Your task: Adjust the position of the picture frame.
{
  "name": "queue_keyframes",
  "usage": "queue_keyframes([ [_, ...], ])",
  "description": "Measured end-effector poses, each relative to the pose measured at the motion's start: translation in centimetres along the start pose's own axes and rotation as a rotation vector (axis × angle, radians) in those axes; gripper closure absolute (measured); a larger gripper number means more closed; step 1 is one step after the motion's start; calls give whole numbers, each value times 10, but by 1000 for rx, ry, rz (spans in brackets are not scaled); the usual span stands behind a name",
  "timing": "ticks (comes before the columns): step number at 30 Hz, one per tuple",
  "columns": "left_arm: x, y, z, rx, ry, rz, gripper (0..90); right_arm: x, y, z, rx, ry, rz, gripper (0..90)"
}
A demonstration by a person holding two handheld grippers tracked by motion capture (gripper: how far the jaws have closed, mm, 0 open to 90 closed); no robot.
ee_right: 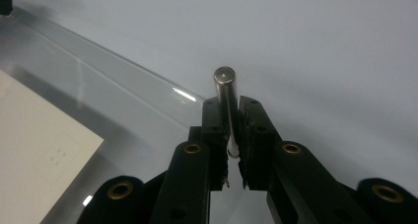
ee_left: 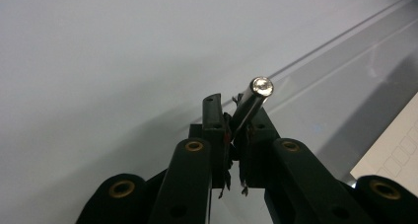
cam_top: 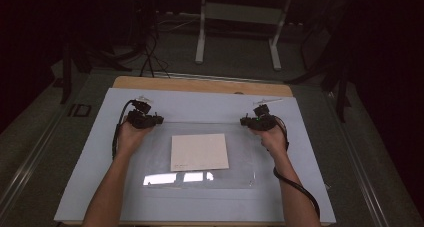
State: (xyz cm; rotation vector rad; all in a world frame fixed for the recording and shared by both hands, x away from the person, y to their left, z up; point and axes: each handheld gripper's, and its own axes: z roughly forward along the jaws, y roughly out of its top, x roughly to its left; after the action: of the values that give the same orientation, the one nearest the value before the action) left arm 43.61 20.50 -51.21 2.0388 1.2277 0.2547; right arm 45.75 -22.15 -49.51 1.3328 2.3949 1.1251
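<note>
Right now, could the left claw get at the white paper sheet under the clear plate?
Probably not: the left claw is shut on a metal pin, and the clear plate seems to cover the white paper sheet.

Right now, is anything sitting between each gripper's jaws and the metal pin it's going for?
Nothing visible. The left gripper is shut directly on a short shiny metal pin, and the right gripper is shut directly on a second shiny metal pin. Both are near the far corners of the clear plastic sheet, apart from the white paper card.

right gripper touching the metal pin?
Touching. The right gripper view shows the right gripper shut on the metal pin, both jaws pressed against its sides.
</note>
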Motion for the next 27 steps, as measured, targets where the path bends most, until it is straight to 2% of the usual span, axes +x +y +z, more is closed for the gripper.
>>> queue_keyframes([
  [1,0,-2,4,7,5,-10,837,-1,-1,3,5,-2,6,829],
  [3,0,-4,11,32,11,-3,837,-4,-6,9,18,-9,20,828],
  [4,-1,-5,12,22,14,2,837,-5,-8,12,19,-13,25,827],
  [6,-6,-4,12,36,48,46,835,-7,-15,19,22,-28,39,825],
  [7,-7,-4,12,38,53,49,837,-8,-18,19,-3,-16,56,819],
  [11,-6,-5,12,22,51,35,835,-4,-21,19,-21,-44,55,823],
  [14,-7,-5,12,24,53,38,836,-2,-20,18,-15,-59,39,828],
  [19,-6,-4,14,14,56,32,835,-1,-22,16,-7,-57,30,828],
  [20,-6,-4,14,12,59,28,834,-3,-24,16,-19,-39,45,823],
  [23,-7,-4,14,13,58,17,831,-2,-23,16,-13,-48,36,824],
  [27,-3,-7,15,-13,28,-29,804,-2,-24,16,-22,-48,35,815],
])
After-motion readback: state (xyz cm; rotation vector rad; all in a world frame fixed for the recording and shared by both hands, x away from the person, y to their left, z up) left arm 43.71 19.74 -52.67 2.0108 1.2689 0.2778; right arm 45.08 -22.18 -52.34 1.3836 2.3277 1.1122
